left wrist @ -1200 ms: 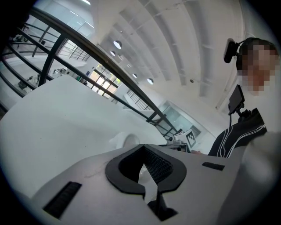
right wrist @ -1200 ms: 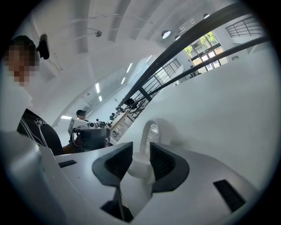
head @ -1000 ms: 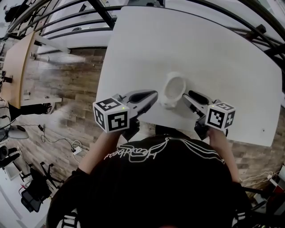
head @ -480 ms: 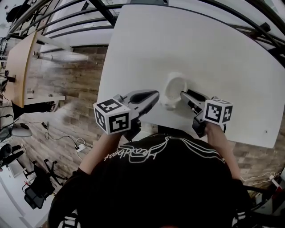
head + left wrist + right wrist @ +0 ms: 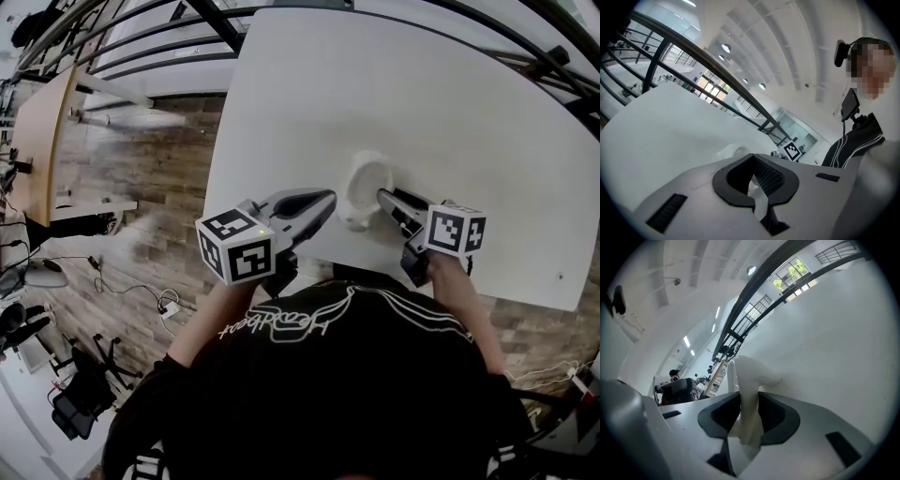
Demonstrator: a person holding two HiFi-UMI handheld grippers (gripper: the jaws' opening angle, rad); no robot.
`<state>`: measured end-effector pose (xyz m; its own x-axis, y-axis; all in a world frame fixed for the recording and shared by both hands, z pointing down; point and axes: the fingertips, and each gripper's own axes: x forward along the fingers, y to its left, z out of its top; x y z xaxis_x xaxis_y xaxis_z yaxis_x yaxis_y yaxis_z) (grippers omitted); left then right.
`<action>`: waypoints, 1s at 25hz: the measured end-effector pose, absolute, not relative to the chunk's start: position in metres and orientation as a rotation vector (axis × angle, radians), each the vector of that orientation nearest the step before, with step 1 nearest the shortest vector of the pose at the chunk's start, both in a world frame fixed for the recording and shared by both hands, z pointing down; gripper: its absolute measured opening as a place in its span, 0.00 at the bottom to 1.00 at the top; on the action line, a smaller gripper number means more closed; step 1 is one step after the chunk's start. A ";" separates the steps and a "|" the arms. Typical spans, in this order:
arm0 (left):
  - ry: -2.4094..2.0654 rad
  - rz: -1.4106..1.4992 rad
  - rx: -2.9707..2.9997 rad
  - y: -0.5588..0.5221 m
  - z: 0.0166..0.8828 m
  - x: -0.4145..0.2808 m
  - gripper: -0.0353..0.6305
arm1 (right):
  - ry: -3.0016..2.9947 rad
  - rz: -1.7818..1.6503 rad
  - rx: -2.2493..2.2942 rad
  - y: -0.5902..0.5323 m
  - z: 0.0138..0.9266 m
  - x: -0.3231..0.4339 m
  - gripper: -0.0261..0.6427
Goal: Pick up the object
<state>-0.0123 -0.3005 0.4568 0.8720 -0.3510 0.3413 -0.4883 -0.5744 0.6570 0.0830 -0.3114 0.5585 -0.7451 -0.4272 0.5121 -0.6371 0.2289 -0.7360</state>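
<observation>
A small white cup (image 5: 366,183) stands on the white table (image 5: 422,94) near its front edge. My right gripper (image 5: 382,197) reaches it from the right. In the right gripper view a white projecting part of the cup (image 5: 751,373) stands between the jaws, which are closing, with slim gaps still showing beside it. My left gripper (image 5: 323,199) lies just left of the cup, apart from it, its tips together and nothing in them. From the left gripper view the cup (image 5: 733,151) shows just beyond the jaws.
The table's front edge (image 5: 309,251) runs right under both grippers, with wood floor (image 5: 159,178) below on the left. Dark railing bars (image 5: 216,28) cross behind the table. The person's dark shirt fills the lower picture.
My right gripper has slid left along the table until its jaws are around the cup's side. The left gripper has stayed where it was.
</observation>
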 end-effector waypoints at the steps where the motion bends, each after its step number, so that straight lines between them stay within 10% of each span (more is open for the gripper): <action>1: -0.604 0.219 2.237 -0.300 0.458 -0.013 0.06 | -2.297 1.523 1.012 -0.311 0.560 0.083 0.21; 25: -0.662 0.163 2.268 -0.273 0.440 -0.036 0.06 | -2.405 1.416 1.128 -0.310 0.521 0.086 0.20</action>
